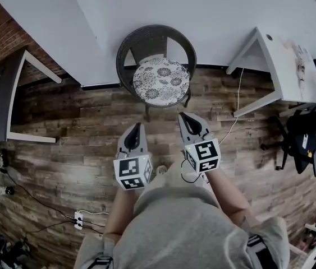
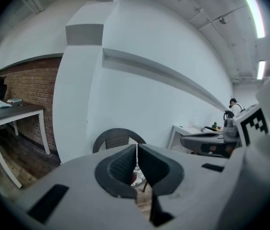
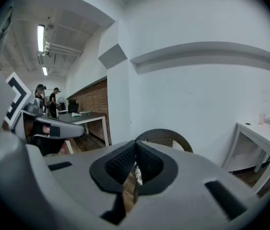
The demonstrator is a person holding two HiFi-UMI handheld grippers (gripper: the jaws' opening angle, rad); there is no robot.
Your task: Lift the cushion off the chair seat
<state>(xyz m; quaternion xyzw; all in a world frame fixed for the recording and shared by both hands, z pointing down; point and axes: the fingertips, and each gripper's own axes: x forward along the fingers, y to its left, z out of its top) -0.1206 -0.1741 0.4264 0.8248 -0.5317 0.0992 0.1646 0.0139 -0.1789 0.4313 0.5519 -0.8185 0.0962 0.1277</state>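
The cushion (image 1: 161, 81), round and flower-patterned, lies flat on the seat of the woven chair (image 1: 123, 74) and fills almost all of it. The chair stands with its backrest (image 1: 158, 35) toward the white wall (image 1: 90, 15). The backrest curves around the cushion from 9 o'clock through 12 to 3, so only the edge near 6 o'clock, facing the person, is free. That looks like the reason for coming at it from the front.

Both tools are held side by side and aimed toward 12 o'clock at the chair. The left gripper (image 1: 137, 126) is at about 7 o'clock from the cushion and the right gripper (image 1: 184, 116) at about 5 o'clock. Each is clear of the chair, with a strip of plank floor (image 1: 79, 128) between its tips and the seat. In its own view each gripper points slightly downward, the chair showing just past its tips, which suits a low seat reached from standing height.

The left gripper has its jaws pressed together, with only a hairline slit between the pads and nothing in them. The right gripper is likewise closed and empty. They would have to spread before either could take the edge.

Using two grippers a little apart seems sensible, since a wide, soft pad gripped at one point would probably droop or fold. The lift has not begun, and the cushion sits untouched
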